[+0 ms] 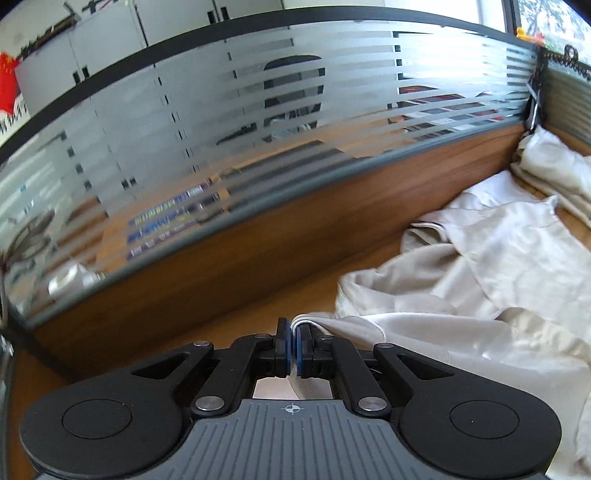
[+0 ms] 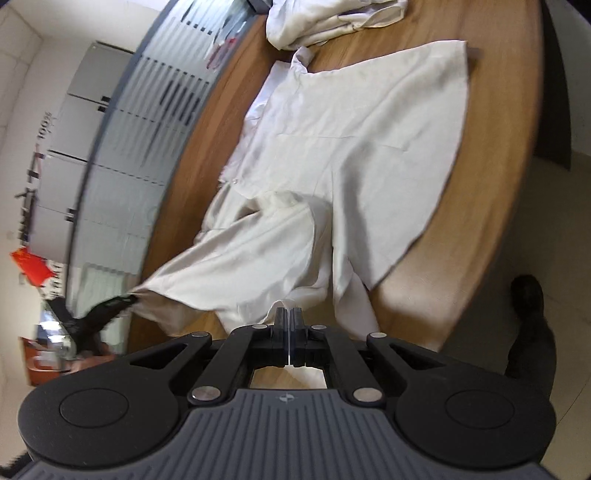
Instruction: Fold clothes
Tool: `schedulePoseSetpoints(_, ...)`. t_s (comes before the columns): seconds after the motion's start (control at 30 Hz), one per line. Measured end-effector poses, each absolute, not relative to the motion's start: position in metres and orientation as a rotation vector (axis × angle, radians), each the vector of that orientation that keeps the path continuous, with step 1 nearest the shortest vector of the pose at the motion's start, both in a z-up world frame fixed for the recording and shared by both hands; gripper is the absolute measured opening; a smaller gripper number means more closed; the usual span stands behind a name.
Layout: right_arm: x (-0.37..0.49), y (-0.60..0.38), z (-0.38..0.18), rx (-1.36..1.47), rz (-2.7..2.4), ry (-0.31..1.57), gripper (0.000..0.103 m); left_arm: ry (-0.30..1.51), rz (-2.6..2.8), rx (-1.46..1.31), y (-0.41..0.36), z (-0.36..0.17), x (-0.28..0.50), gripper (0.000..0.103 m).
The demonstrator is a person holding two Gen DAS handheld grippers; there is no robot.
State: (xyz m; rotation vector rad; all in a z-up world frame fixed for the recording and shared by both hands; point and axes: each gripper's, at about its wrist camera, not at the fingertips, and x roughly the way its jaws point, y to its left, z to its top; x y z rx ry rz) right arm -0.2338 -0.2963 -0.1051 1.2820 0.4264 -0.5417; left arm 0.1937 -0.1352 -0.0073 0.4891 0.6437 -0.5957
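Only from the right wrist: whole cream shirt spread on the wooden desk, hem end flat toward the desk's rounded edge, near end bunched and lifted. Also there, the left gripper seen from outside at lower left, blurred, with a corner of the shirt stretched taut to its tip; a dark shoe on the pale floor at right; a second crumpled pale garment at the far end of the desk.

Only from the left wrist: close look at the left gripper, blue pads pinched together on a white folded edge of the shirt; frosted striped glass partition along the desk's back edge.

Right gripper nearly closed, a thin bright slit between its jaws, shirt cloth bunched right at its tips; grip on the cloth not clear.

Shirt: pale, satiny, creased, 1 seam across its middle, rumpled in folds near both grippers.
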Motion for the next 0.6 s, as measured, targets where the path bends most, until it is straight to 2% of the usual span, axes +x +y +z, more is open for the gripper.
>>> schedulePoseSetpoints(0.13,-0.201,-0.291,-0.1,1.193,-0.587,0.486,0.008,0.626,-0.571,0.556,-0.14,-0.015,0.223,0.005)
schedulePoseSetpoints(0.17,-0.2,-0.289,-0.098,1.175,-0.593,0.495,0.01,0.632,-0.565,0.566,-0.139,-0.019,0.23,0.006)
schedulePoseSetpoints(0.2,-0.2,-0.286,-0.095,1.158,-0.599,0.505,0.016,0.643,-0.559,0.574,-0.139,-0.023,0.237,0.008)
schedulePoseSetpoints(0.27,-0.203,-0.281,-0.093,1.126,-0.621,0.527,0.022,0.682,-0.55,0.579,-0.136,-0.032,0.248,0.014)
schedulePoseSetpoints(0.33,-0.212,-0.278,-0.093,1.099,-0.652,0.555,0.022,0.728,-0.553,0.57,-0.134,-0.041,0.253,0.031)
schedulePoseSetpoints(0.5,-0.235,-0.282,-0.096,1.058,-0.716,0.61,0.022,0.758,-0.568,0.567,-0.126,-0.05,0.242,0.055)
schedulePoseSetpoints(0.6,-0.251,-0.289,-0.096,1.052,-0.724,0.625,0.022,0.798,-0.594,0.527,-0.122,-0.053,0.229,0.057)
